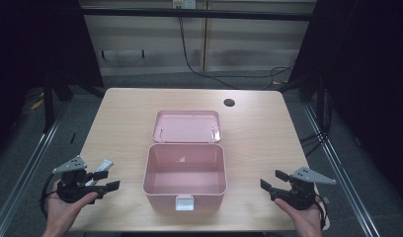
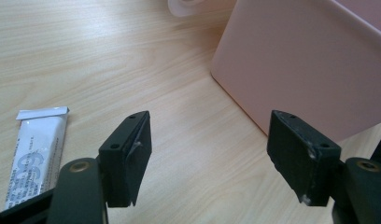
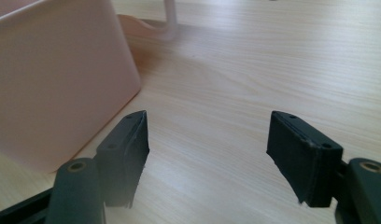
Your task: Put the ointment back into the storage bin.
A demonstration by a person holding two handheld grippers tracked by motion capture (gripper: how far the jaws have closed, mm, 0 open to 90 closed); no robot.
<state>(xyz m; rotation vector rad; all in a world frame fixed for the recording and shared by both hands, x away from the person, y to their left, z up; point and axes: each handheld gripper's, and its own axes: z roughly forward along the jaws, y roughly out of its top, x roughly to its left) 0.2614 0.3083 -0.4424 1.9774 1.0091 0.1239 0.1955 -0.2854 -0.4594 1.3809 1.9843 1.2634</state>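
An open pink box stands in the middle of the wooden table, its lid laid back flat behind it and a white clasp at its front. The box looks empty inside. A white tube lies at the table's left side, just beyond my left gripper, which is open and holds nothing. In the left gripper view the tube lies left of the jaws and the box wall rises at the right. My right gripper is open near the table's front right; the box wall stands to its left.
A round cable hole is set in the table at the back right. Metal rails run along the floor on both sides of the table. Cables hang along the wall behind it.
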